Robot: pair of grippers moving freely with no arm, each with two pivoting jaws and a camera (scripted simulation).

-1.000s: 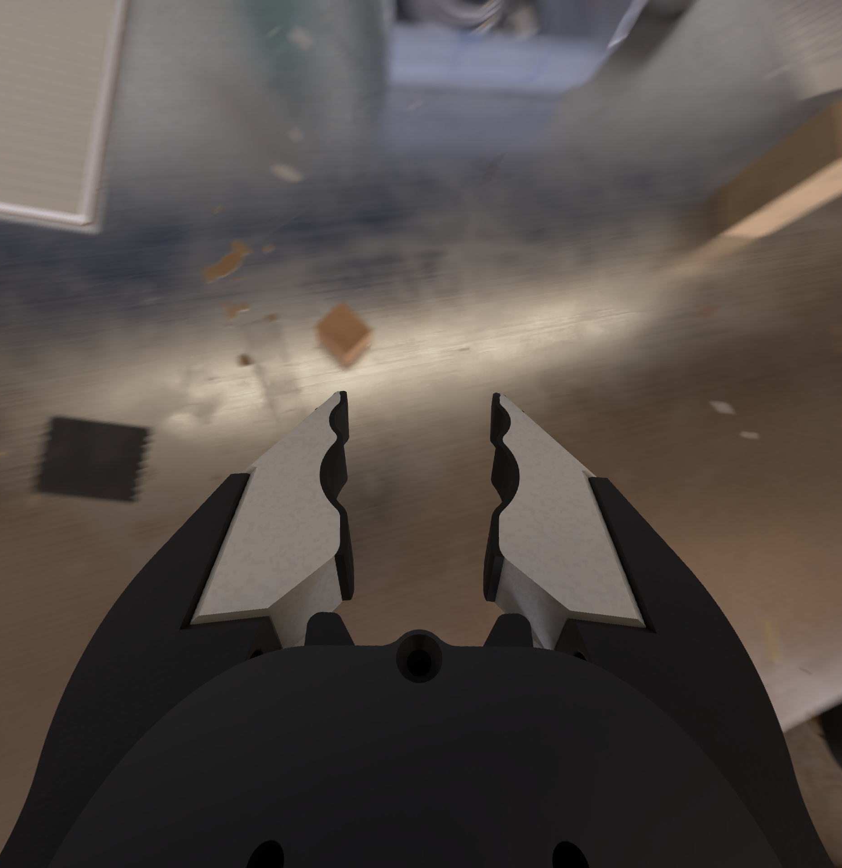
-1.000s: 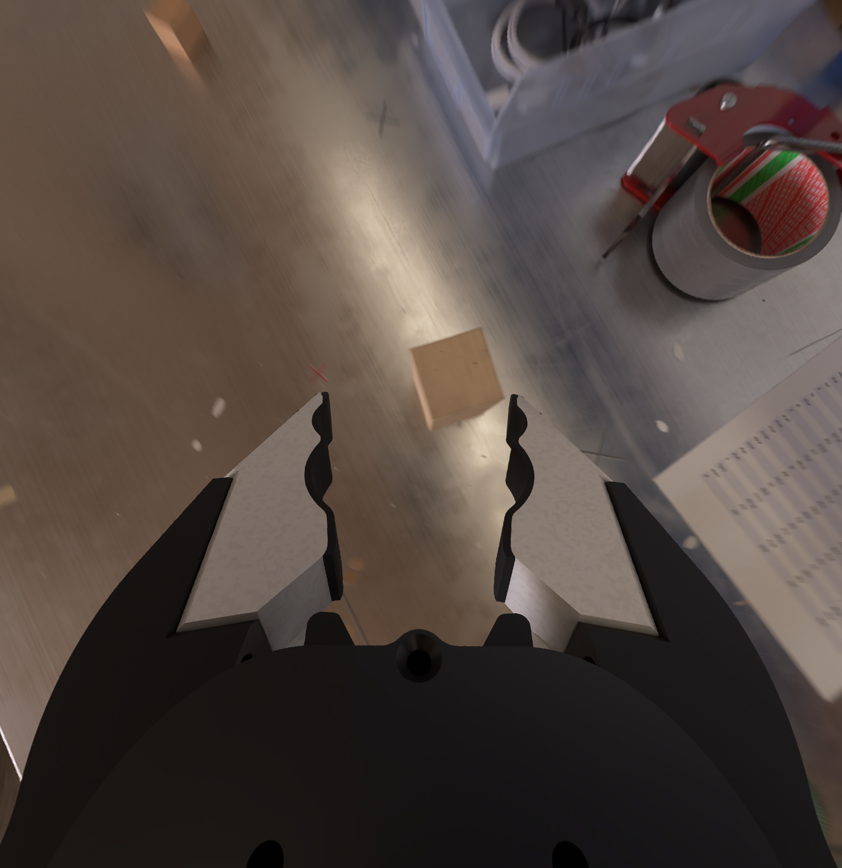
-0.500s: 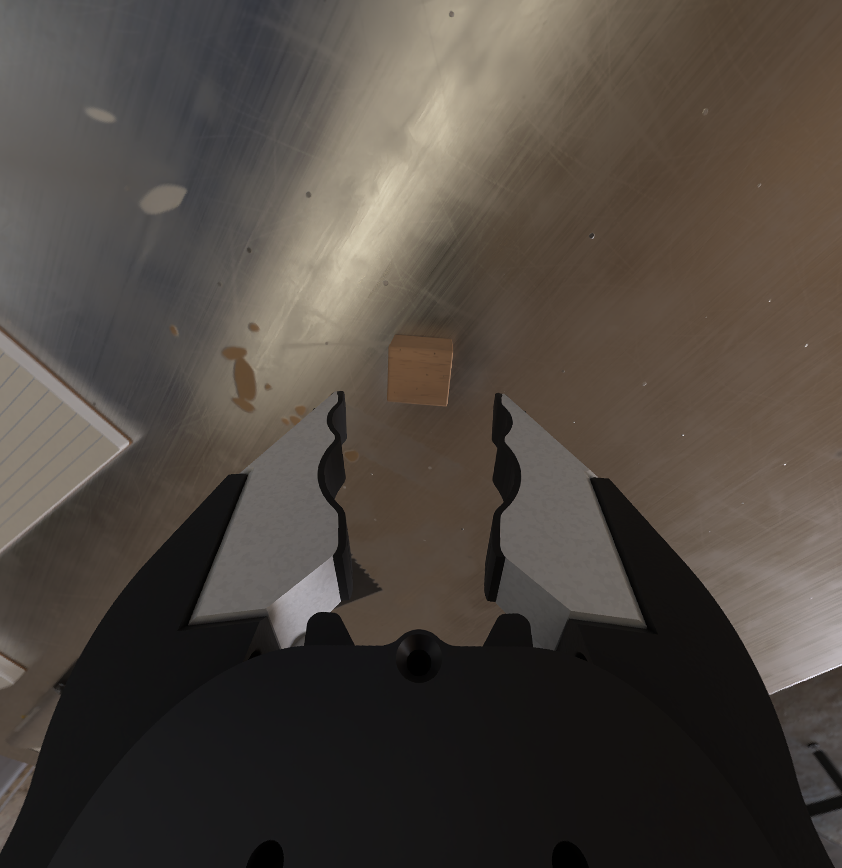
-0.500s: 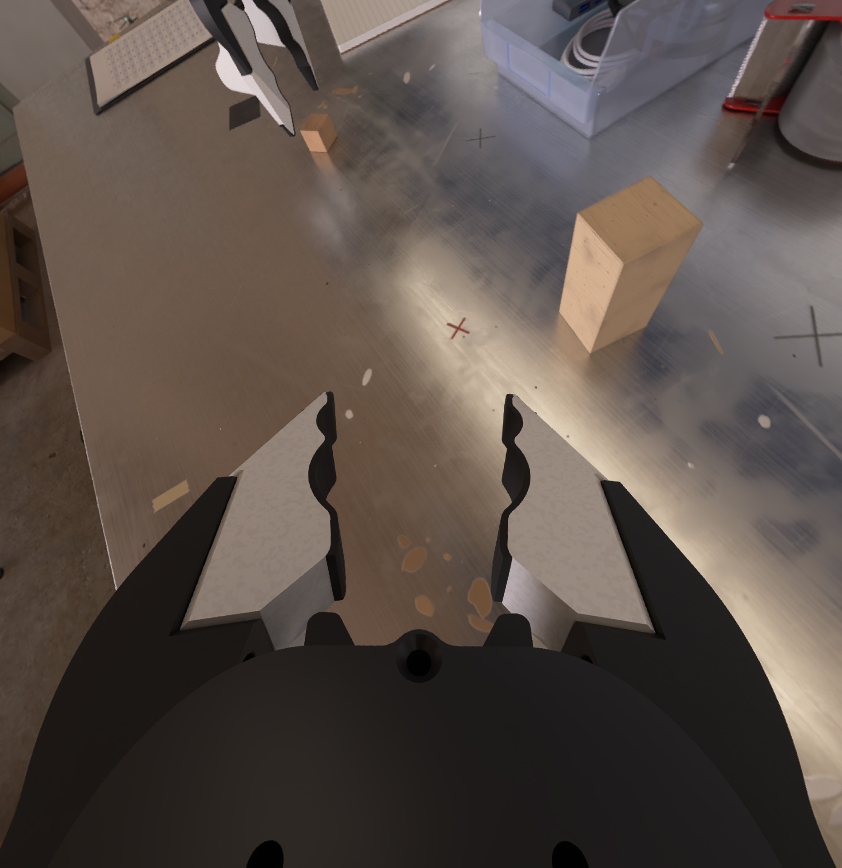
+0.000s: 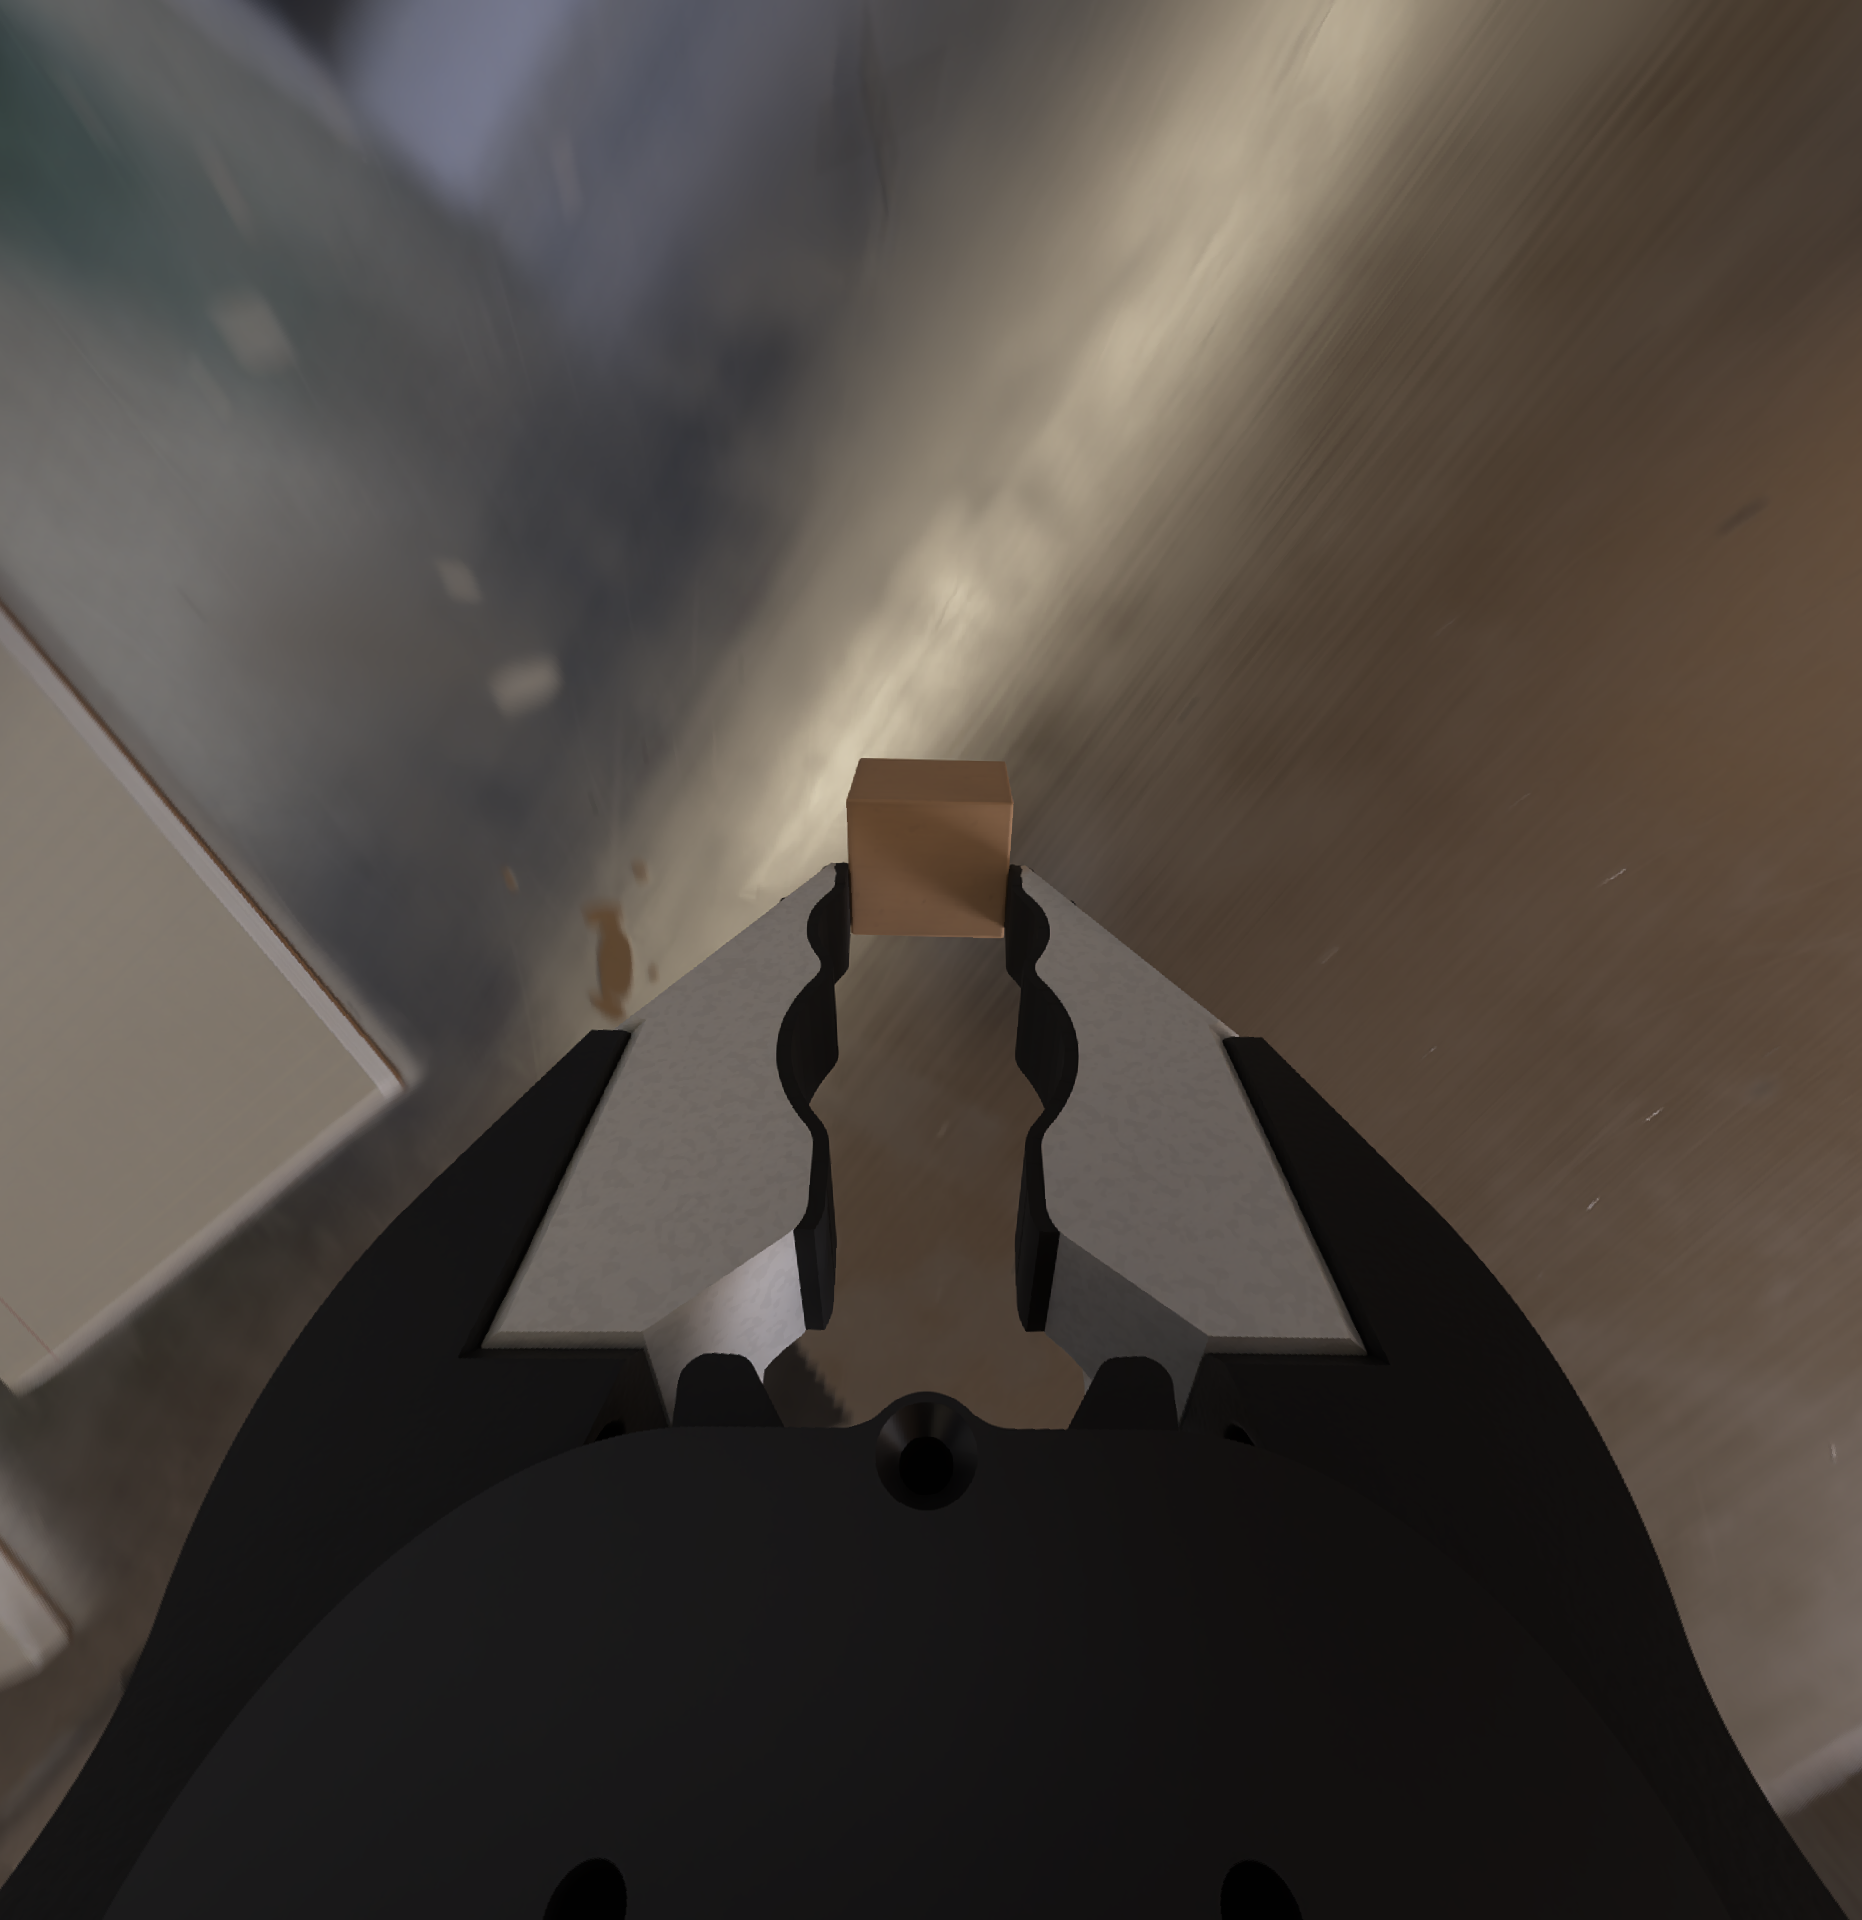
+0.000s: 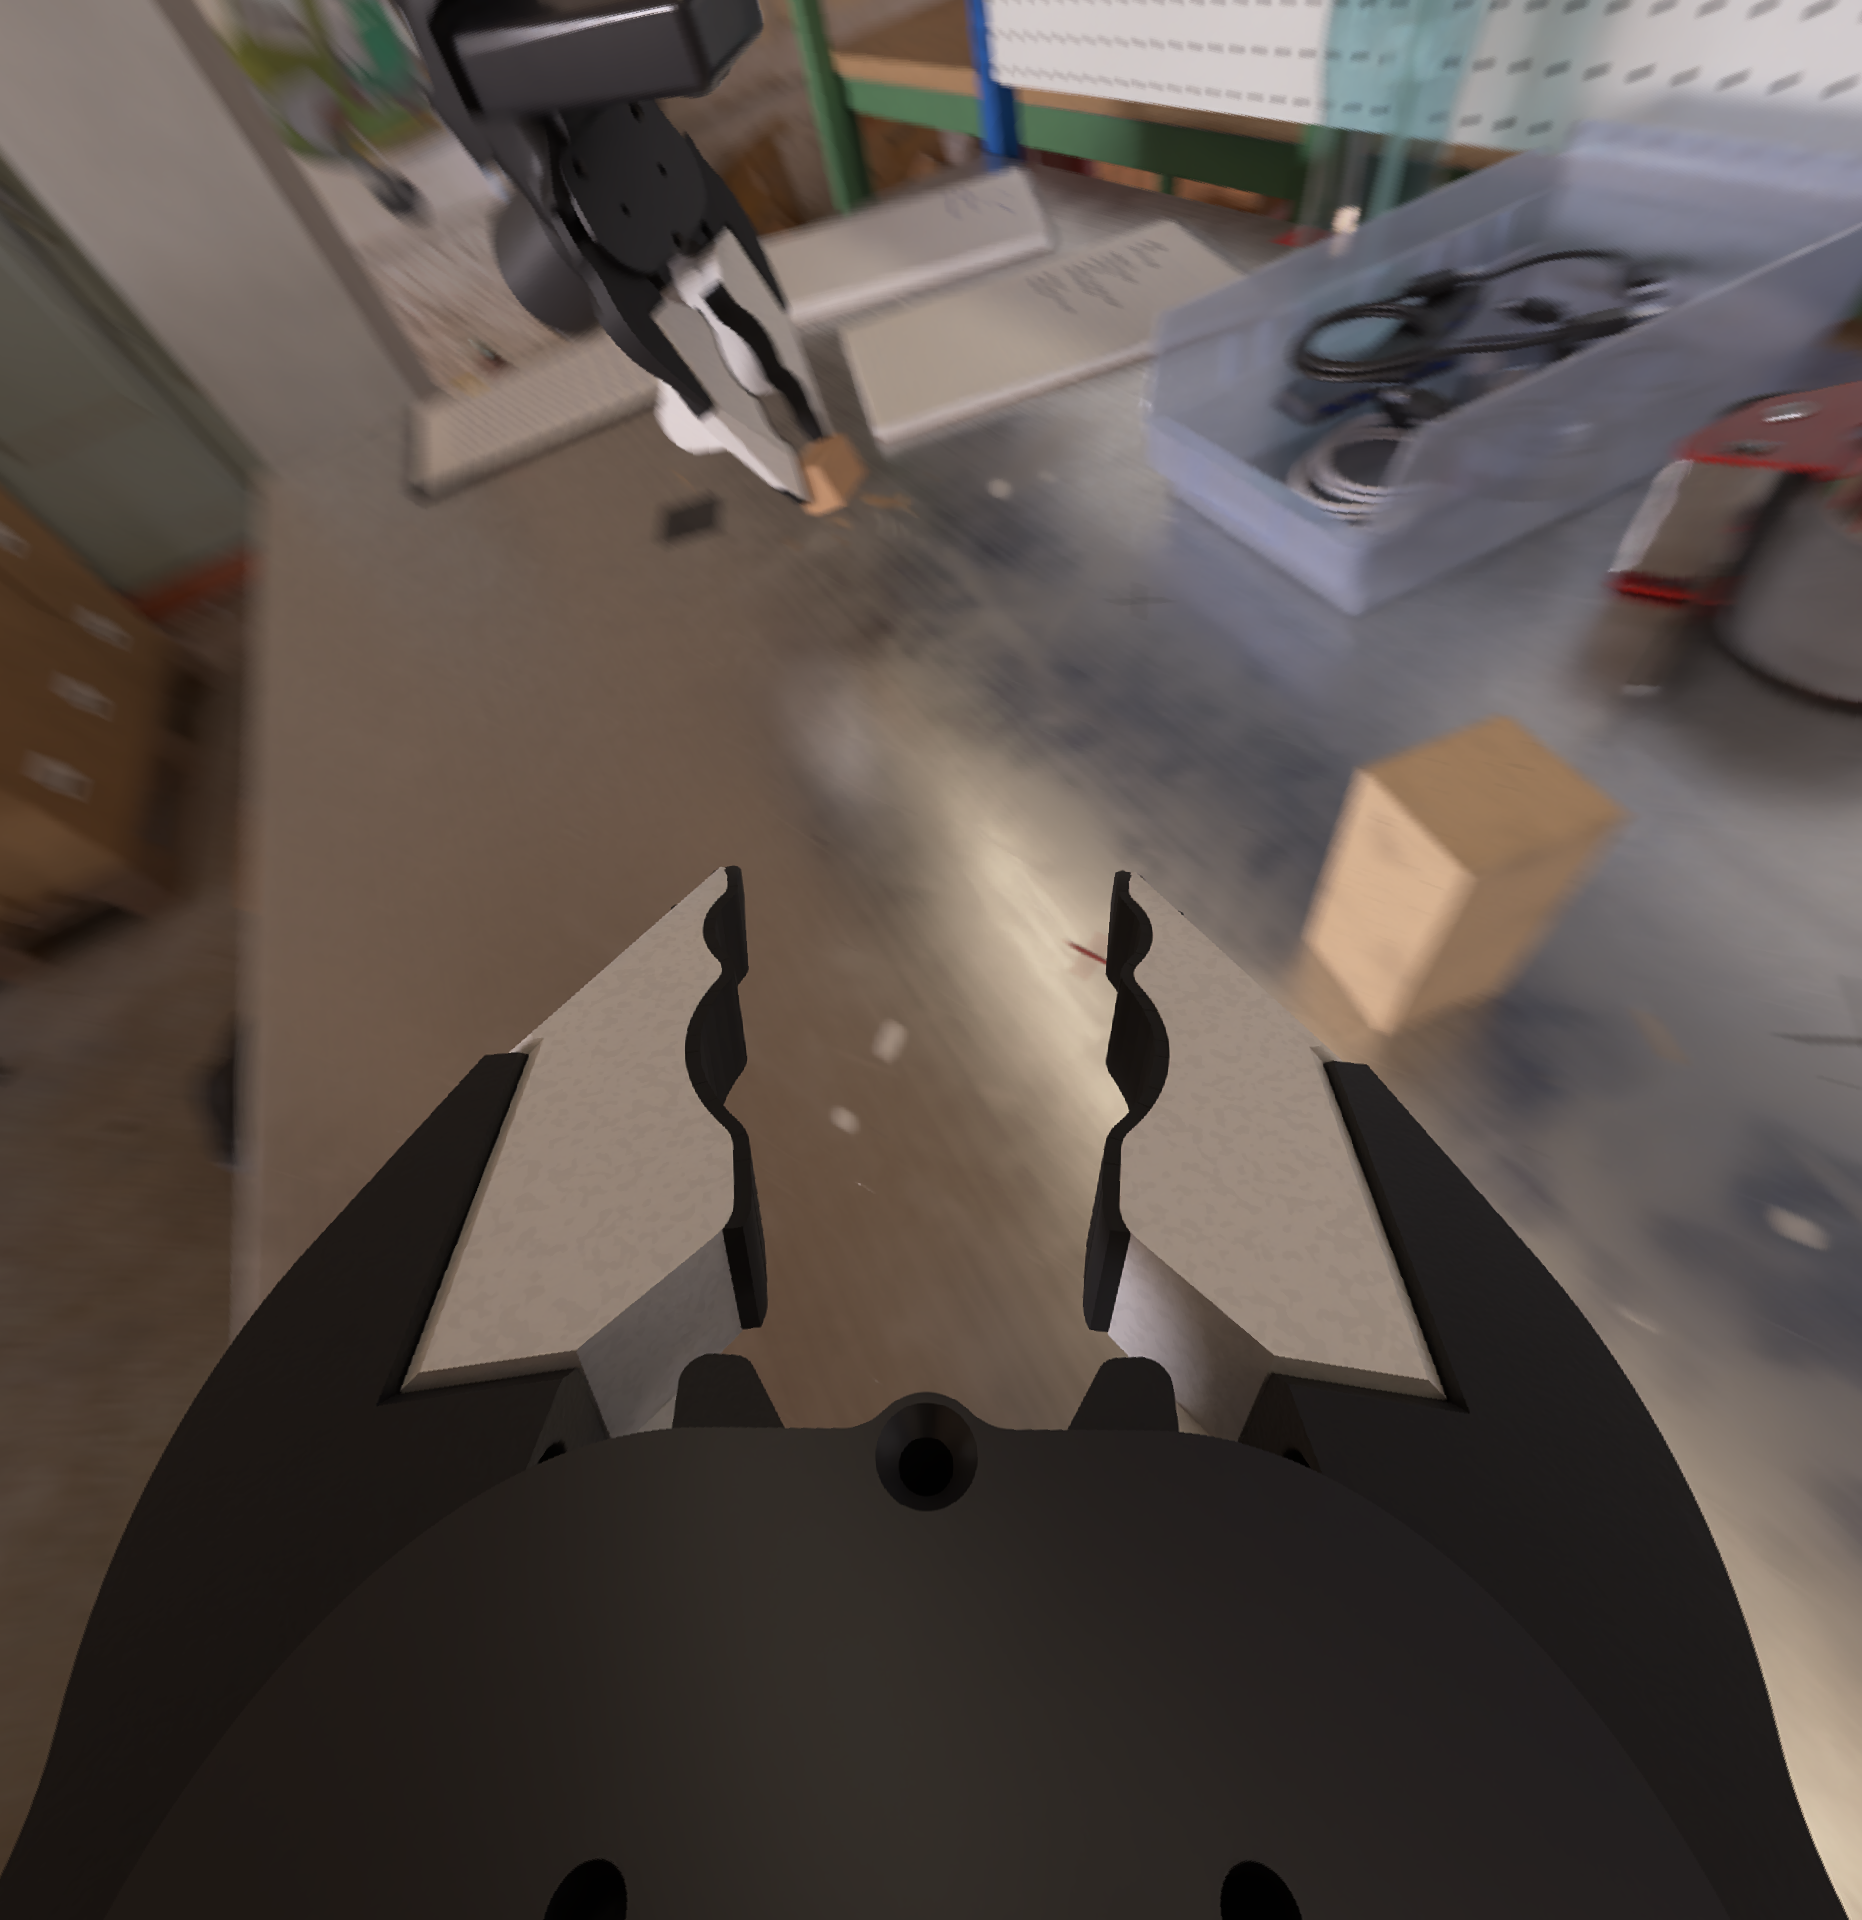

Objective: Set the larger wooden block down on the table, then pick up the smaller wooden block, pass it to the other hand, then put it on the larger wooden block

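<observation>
My left gripper is shut on the smaller wooden block, a small tan cube pinched at the fingertips above the metal table. The right wrist view shows that gripper at the far left of the table with the cube at its tips. The larger wooden block stands upright on the table, to the right of my right gripper. My right gripper is open and empty, above the table.
A clear bin with cables and a red tape dispenser stand at the back right. White paper sheets lie at the back; a pad lies left of the cube. A small black square lies near the left gripper.
My left gripper has closed on the smaller block and lifted it off the table. My right gripper has tilted up and pulled back; the larger block stays standing.
</observation>
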